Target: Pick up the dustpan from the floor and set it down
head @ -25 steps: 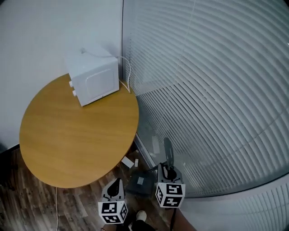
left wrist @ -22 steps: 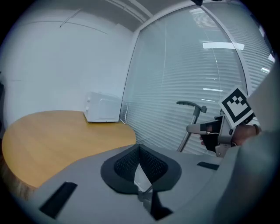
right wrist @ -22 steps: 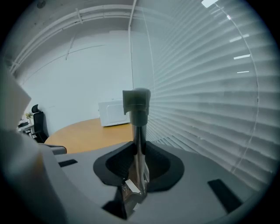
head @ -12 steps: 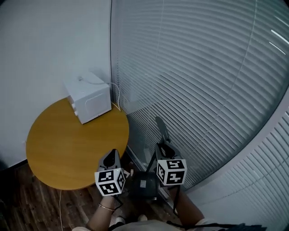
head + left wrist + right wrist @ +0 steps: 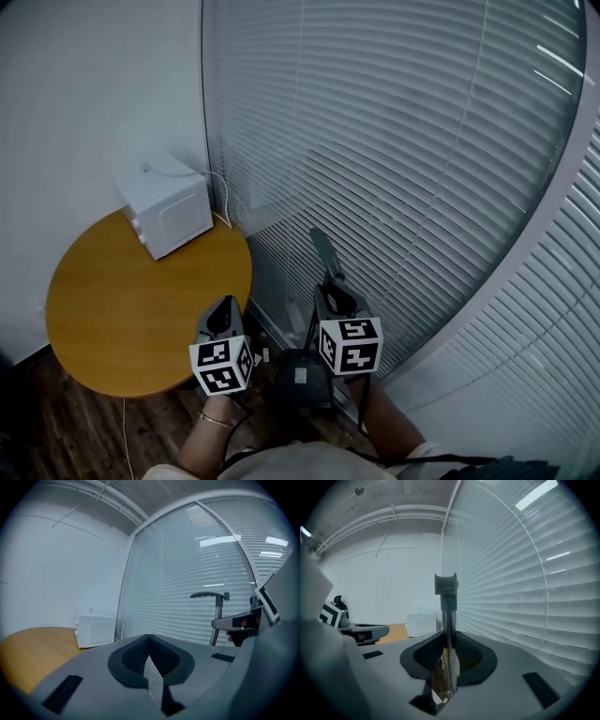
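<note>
The right gripper point(image 5: 449, 641) has its fingers clamped on the dustpan's metal handle point(image 5: 448, 620). The handle stands upright between the pads and its grip end rises above them. In the head view the dark pan point(image 5: 302, 379) hangs below that gripper, near the person, by the blinds point(image 5: 412, 159). The left gripper point(image 5: 149, 638) is just left of the pan with its fingertips together and nothing between them. A round wooden table point(image 5: 122, 305) with a white box point(image 5: 169, 214) lies further left.

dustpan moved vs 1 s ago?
Yes, lifted: the dustpan, clamped in the right gripper, now sits higher against the round table.
</note>
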`<state>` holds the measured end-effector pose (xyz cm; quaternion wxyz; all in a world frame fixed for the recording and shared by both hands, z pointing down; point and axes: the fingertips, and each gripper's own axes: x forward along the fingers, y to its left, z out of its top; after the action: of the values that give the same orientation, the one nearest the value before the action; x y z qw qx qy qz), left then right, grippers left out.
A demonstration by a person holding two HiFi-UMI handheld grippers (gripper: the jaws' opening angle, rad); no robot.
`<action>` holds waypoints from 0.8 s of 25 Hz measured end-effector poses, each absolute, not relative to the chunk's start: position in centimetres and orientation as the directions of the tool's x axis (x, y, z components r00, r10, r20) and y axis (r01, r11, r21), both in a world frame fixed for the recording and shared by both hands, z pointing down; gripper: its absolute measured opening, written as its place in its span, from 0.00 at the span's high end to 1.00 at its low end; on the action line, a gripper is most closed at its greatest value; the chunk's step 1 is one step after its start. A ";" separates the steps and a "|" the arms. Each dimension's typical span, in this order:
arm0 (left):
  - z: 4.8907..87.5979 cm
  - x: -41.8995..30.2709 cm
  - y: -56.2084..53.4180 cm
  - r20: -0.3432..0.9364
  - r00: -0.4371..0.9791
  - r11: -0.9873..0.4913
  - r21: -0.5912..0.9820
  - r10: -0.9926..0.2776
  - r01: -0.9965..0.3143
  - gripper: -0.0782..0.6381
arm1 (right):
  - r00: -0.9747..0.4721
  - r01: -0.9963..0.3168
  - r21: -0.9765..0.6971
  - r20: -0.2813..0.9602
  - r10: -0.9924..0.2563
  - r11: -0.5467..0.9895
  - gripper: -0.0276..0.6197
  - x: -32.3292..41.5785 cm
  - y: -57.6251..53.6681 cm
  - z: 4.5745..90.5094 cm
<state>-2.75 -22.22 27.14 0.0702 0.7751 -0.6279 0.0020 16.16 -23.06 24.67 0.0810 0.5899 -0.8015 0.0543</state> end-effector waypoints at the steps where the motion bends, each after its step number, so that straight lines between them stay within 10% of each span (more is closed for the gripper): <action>1: 27.1 -2.7 -22.0 0.098 0.210 -0.200 0.106 -0.973 -0.974 0.87 | -0.296 -0.953 0.009 0.198 -0.934 0.304 0.81 16.0 -22.8 24.5; 20: 28.1 -13.8 -12.5 0.149 -0.118 0.128 0.057 -0.982 -0.990 0.87 | -0.650 -0.757 -0.099 0.219 -0.728 0.646 0.81 3.0 -18.5 25.8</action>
<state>-13.84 -12.50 28.14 0.0748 0.6599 -0.7471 0.0282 2.95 -18.47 25.82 0.0798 0.4106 -0.9038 0.0909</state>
